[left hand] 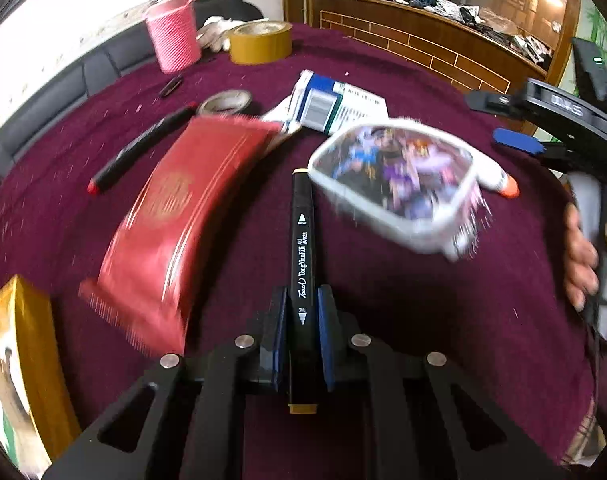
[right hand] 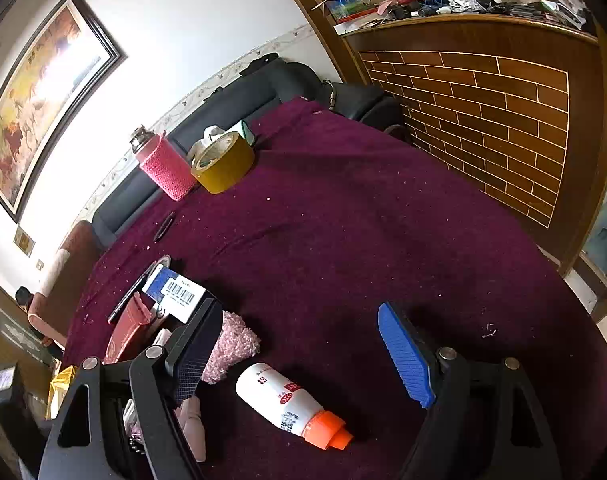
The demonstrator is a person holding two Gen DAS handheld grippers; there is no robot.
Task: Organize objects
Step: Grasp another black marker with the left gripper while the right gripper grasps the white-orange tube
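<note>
Left wrist view: black marker [left hand: 302,276] at lower centre, clamped between the left gripper [left hand: 302,312] pads.
Beside it: red packet [left hand: 171,216] to its left, white-rimmed pouch [left hand: 399,184] to its upper right — both blurred.
Right gripper [right hand: 303,364]: jaws wide apart — glue bottle [right hand: 283,400] lying between them on the purple cloth [right hand: 363,220], untouched.

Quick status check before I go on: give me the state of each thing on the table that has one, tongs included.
Left tongs: shut on the black marker.
Black marker: gripped near its lower end, capped at both ends.
Right tongs: open, holding nothing.
Glue bottle: lying on its side between the right tongs' fingers, orange cap on.
Yellow tape roll: lying flat.
Pink-sleeved bottle: upright.
Red-tipped pen: lying flat, capped.
</note>
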